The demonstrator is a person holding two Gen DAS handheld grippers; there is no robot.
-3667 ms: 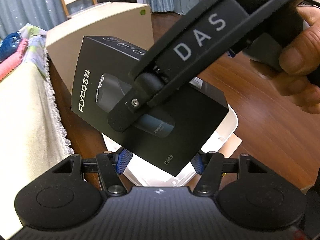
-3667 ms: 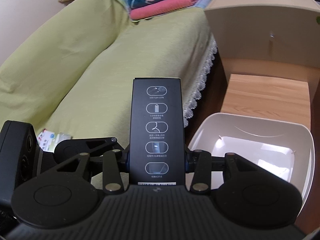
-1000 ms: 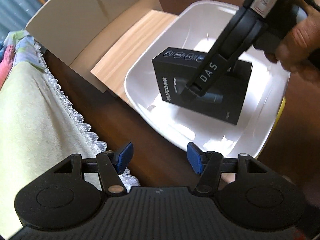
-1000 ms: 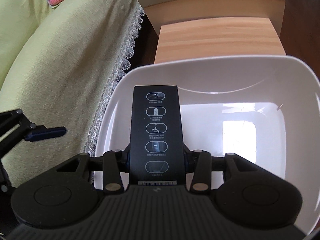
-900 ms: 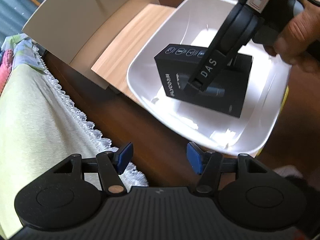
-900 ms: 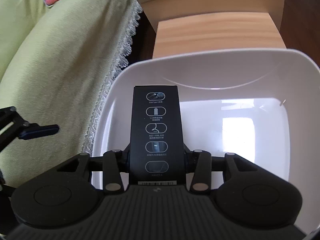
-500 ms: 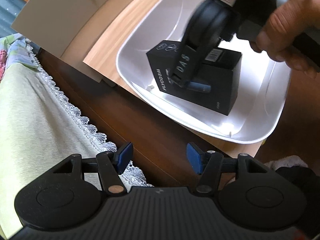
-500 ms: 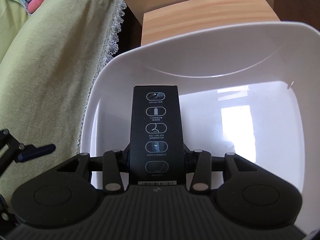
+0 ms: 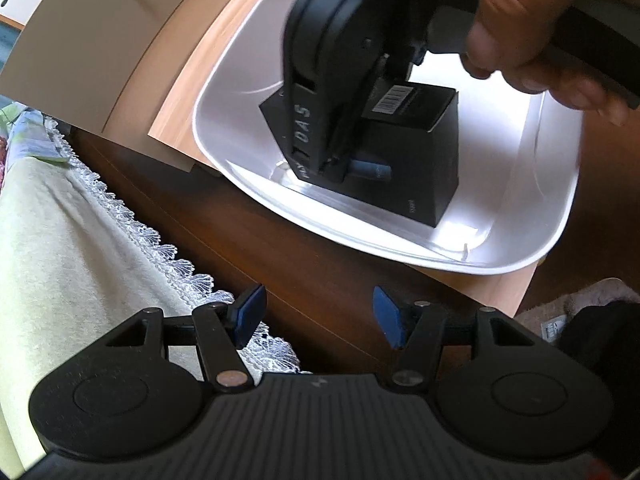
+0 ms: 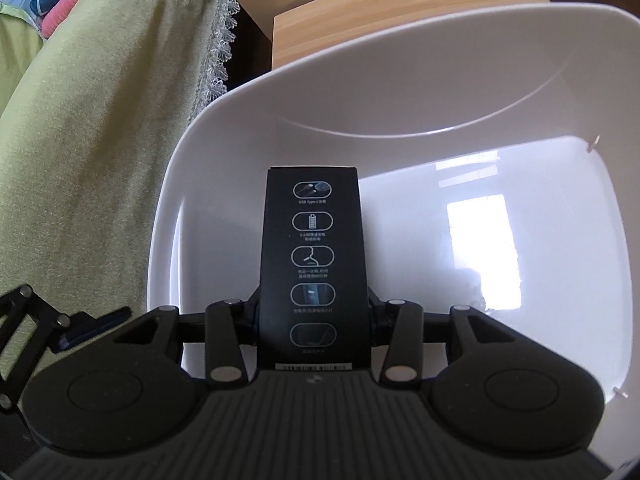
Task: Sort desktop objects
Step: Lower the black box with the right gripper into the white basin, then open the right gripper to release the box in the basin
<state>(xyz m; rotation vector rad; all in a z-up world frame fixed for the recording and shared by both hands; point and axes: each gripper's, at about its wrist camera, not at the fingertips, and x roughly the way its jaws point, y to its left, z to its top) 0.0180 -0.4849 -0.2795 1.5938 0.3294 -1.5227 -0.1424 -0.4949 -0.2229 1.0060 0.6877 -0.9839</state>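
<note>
Left claw (image 9: 318, 316): nearest the lens, blue pads spread wide with nothing between them, poised over the dark counter (image 9: 256, 236) beside a lace-edged cloth (image 9: 80, 240).
Right claw (image 10: 314, 320): clamped on a black box (image 10: 314, 256), fingers pressed against both its sides.
Box: held upright inside the white tub (image 10: 400, 80), near its left wall; whether it touches the bottom cannot be told.
Hand (image 9: 536, 28): grips the right claw's handle above the tub.
Beyond: a pale wood board (image 10: 400, 4) past the tub's far rim; folded pink fabric (image 10: 68, 0) on the green sofa cover.
</note>
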